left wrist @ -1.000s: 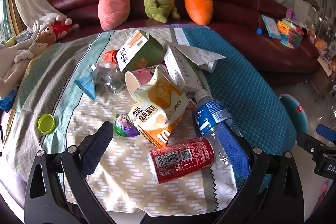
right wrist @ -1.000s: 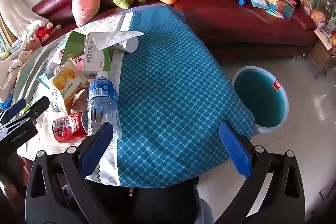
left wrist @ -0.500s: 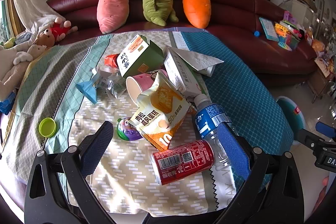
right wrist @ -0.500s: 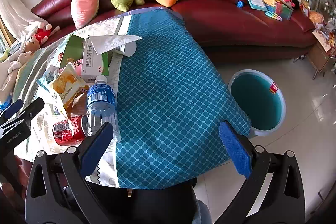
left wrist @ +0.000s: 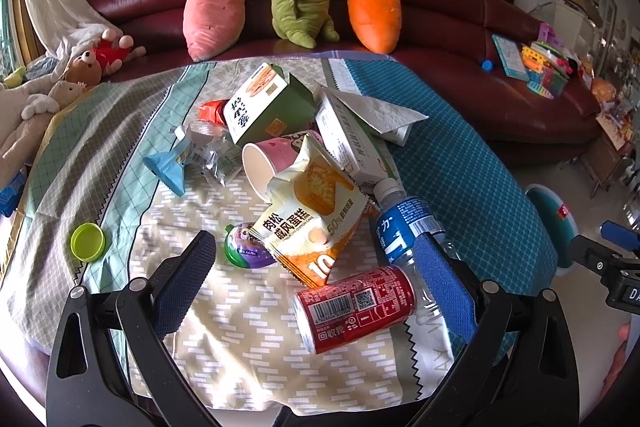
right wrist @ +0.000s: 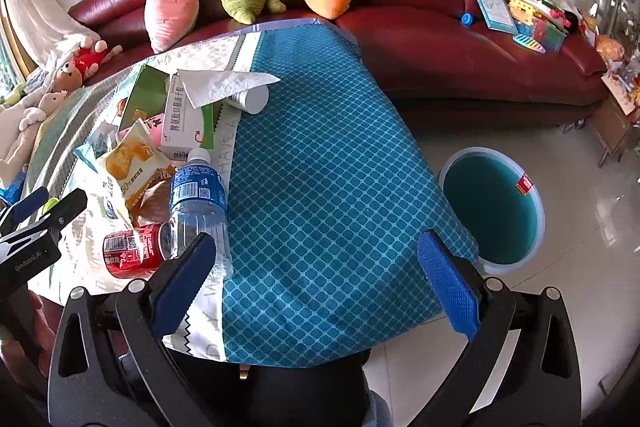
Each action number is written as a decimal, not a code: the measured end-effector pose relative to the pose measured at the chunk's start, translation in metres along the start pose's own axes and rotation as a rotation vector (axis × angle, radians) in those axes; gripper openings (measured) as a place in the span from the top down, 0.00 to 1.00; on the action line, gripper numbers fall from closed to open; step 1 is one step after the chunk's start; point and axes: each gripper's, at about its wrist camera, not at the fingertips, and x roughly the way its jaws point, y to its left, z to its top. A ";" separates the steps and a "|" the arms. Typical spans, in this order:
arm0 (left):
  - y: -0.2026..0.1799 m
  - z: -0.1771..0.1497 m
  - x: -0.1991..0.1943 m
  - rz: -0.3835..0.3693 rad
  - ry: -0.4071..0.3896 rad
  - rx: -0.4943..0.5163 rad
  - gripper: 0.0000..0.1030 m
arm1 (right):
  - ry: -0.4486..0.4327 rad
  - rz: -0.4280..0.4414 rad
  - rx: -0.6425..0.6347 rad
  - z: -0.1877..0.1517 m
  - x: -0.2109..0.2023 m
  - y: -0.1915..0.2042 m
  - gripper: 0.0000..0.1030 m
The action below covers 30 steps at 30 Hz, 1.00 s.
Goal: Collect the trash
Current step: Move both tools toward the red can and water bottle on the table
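Both wrist views face sofa, sharing red can (left wrist: 354,307) (right wrist: 130,254)

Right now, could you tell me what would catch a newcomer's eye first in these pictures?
Probably the heap of trash mid-table: a red can lying on its side nearest the open left gripper, beside a water bottle. Next, three plush toys on the red sofa behind, and the teal bin on the floor, right.

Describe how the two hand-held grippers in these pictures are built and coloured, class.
Each hand-held gripper, left and right, has a black frame of two angled arms with triangular cut-outs and silver rivets. The fingers carry blue textured pads. Seen from the right view, the left body bears white lettering, too small to read fully. No cables or sleeves show.
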 end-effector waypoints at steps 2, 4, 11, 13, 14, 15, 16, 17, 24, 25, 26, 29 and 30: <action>0.002 0.000 0.001 -0.001 0.000 -0.001 0.04 | 0.004 0.001 -0.004 0.001 0.002 0.001 0.06; 0.003 0.000 0.002 -0.004 0.001 -0.003 0.04 | 0.012 0.007 -0.006 0.001 0.004 0.002 0.06; 0.009 -0.002 0.007 -0.015 0.009 -0.005 0.04 | 0.031 0.009 -0.010 0.000 0.011 0.005 0.06; 0.009 -0.002 0.008 -0.020 0.008 -0.001 0.04 | 0.033 0.008 -0.010 0.001 0.013 0.005 0.06; 0.011 -0.002 0.011 -0.022 0.008 0.002 0.04 | 0.036 0.012 -0.007 0.001 0.015 0.004 0.06; 0.011 -0.002 0.012 -0.024 0.006 0.006 0.04 | 0.042 0.019 -0.004 0.001 0.016 0.004 0.06; 0.011 -0.002 0.012 -0.025 0.005 0.008 0.04 | 0.046 0.023 -0.004 0.000 0.018 0.005 0.06; 0.012 -0.001 0.013 -0.026 0.004 0.011 0.04 | 0.053 0.026 -0.005 0.000 0.020 0.005 0.06; 0.012 -0.003 0.020 -0.039 0.021 0.039 0.04 | 0.067 0.037 -0.009 -0.002 0.028 0.007 0.06; 0.012 -0.003 0.021 -0.040 0.023 0.044 0.04 | 0.071 0.038 -0.009 -0.003 0.029 0.007 0.06; 0.012 -0.003 0.022 -0.043 0.026 0.051 0.04 | 0.075 0.037 -0.009 -0.002 0.030 0.007 0.06; 0.013 -0.005 0.027 -0.052 0.041 0.075 0.04 | 0.081 0.035 -0.006 -0.003 0.032 0.007 0.06; 0.014 -0.006 0.030 -0.051 0.047 0.089 0.04 | 0.083 0.035 -0.004 -0.003 0.032 0.007 0.06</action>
